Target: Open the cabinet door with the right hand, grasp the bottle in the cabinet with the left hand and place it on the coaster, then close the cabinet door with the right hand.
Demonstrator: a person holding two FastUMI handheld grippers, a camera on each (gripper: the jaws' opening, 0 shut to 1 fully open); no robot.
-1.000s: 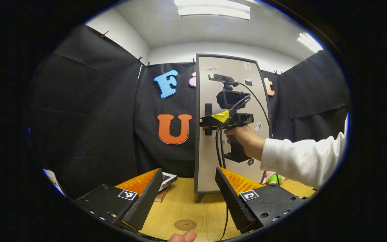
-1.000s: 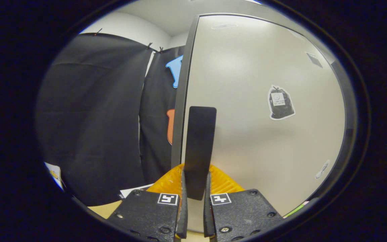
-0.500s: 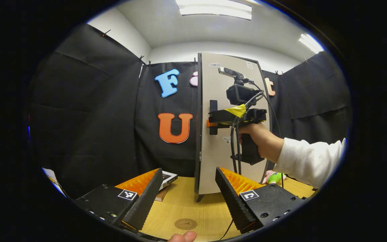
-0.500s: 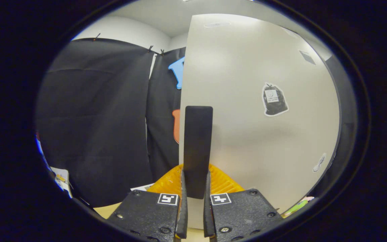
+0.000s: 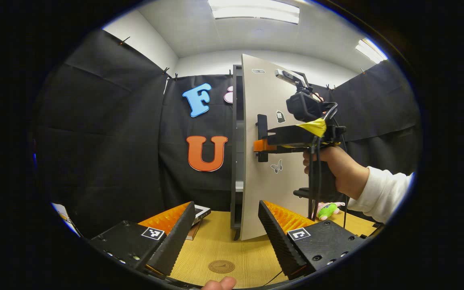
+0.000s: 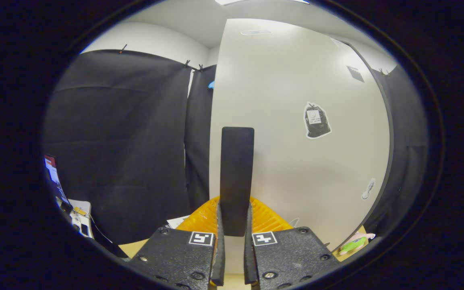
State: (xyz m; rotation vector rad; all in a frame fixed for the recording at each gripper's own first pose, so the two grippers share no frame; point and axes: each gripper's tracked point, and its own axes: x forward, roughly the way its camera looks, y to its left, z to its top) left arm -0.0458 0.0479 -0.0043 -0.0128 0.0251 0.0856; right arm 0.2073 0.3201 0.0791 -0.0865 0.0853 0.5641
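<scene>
The right gripper (image 6: 234,241) is clamped on the black handle (image 6: 237,177) of the cabinet door (image 5: 266,161), which stands partly swung out. The left gripper (image 5: 226,237) hovers wide open above the tabletop (image 5: 220,245) — the round coaster (image 5: 222,266) lies between its fingers.

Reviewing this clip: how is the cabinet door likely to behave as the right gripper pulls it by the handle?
The cabinet door looks like a thin, flat, rigid panel, so probably light-swinging. The right gripper clamps the slim handle, which probably won't slip.
</scene>
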